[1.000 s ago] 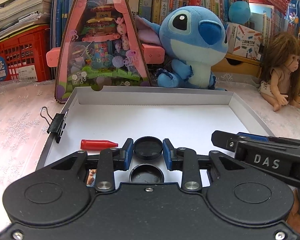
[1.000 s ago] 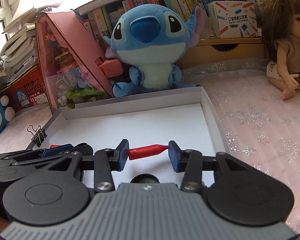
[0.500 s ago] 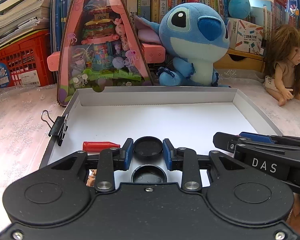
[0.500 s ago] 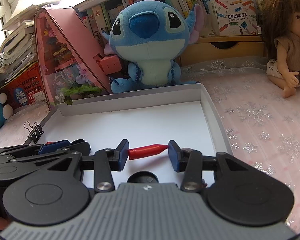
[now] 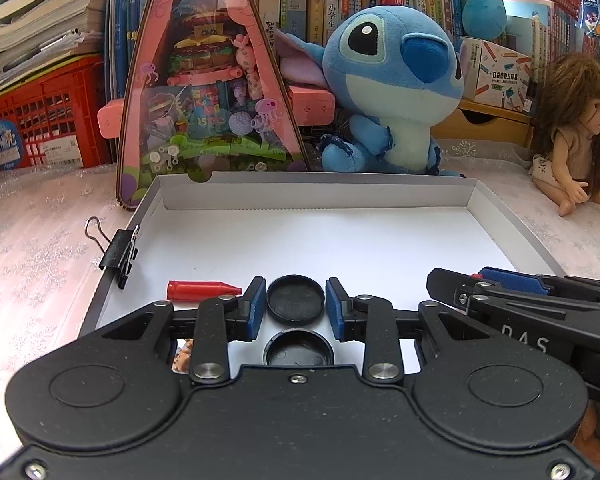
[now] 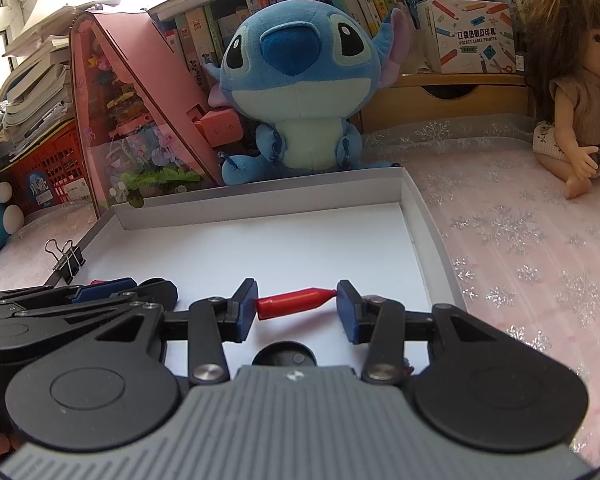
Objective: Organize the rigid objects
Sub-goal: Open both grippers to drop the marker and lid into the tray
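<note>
Left gripper (image 5: pixel 296 305), fingers closed on a black round cap (image 5: pixel 295 299), held over the near end of the white box (image 5: pixel 316 190); second black cap (image 5: pixel 299 350) lying beneath; right gripper (image 6: pixel 297 307), fingers gripping a red crayon (image 6: pixel 294 302) end to end above the same box; another red crayon (image 5: pixel 200 290) on the box floor; binder clip (image 5: pixel 118 254) on the left wall.

Black right gripper body (image 5: pixel 540 320) — white raised letters "DAS", partly cut off. White cardboard carton with pencil drawings (image 6: pixel 466 36) — "POCKET LABEL PRINTER" beneath Chinese characters. Pink triangular display case (image 5: pixel 208 112) — possibly "15"; other markings illegible.
</note>
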### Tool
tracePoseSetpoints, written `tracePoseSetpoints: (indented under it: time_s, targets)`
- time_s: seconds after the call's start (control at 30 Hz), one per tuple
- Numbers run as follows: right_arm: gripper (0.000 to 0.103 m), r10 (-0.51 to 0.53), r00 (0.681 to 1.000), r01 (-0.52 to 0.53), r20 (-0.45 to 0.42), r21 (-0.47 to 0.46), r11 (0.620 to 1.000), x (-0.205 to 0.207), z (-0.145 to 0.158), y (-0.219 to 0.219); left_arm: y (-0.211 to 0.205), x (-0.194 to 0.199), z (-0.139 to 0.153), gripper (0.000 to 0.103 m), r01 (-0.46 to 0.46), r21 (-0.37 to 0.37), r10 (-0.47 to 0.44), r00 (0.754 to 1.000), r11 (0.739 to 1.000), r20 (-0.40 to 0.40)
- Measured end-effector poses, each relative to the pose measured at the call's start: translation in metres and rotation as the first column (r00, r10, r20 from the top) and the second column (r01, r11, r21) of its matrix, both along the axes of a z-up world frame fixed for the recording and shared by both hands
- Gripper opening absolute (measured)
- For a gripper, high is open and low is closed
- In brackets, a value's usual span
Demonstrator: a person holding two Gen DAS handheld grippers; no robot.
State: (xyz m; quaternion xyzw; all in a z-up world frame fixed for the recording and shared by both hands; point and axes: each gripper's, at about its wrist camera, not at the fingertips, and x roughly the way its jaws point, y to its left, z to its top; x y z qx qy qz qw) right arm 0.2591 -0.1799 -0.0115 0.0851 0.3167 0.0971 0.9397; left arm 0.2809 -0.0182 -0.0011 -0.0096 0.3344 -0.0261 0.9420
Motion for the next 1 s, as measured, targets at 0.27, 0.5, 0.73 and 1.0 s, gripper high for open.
tracePoseSetpoints:
  time_s: [0.27, 0.5, 0.73, 1.0]
  targets:
    - [0.060, -0.001, 1.000, 0.001, -0.009, -0.006, 1.000, 0.000, 0.001, -0.002, -0.001, -0.001, 0.001, 0.047, -0.003, 0.006, 0.003, 1.000, 1.000, -0.020]
    - [0.062, -0.010, 1.000, 0.010, -0.005, 0.001, 1.000, -0.005, 0.005, -0.007, 0.001, -0.005, 0.004, 0.055, -0.005, -0.002, 0.005, 1.000, 1.000, -0.019]
    - [0.066, -0.015, 1.000, 0.016, 0.023, -0.015, 1.000, -0.012, 0.015, -0.008, 0.001, -0.014, 0.015, 0.062, -0.012, 0.007, 0.012, 1.000, 1.000, 0.004]
    - [0.069, -0.018, 0.999, 0.019, 0.040, -0.023, 1.000, -0.020, 0.023, -0.010, 0.001, -0.024, 0.023, 0.064, -0.010, 0.017, 0.010, 1.000, 1.000, 0.023]
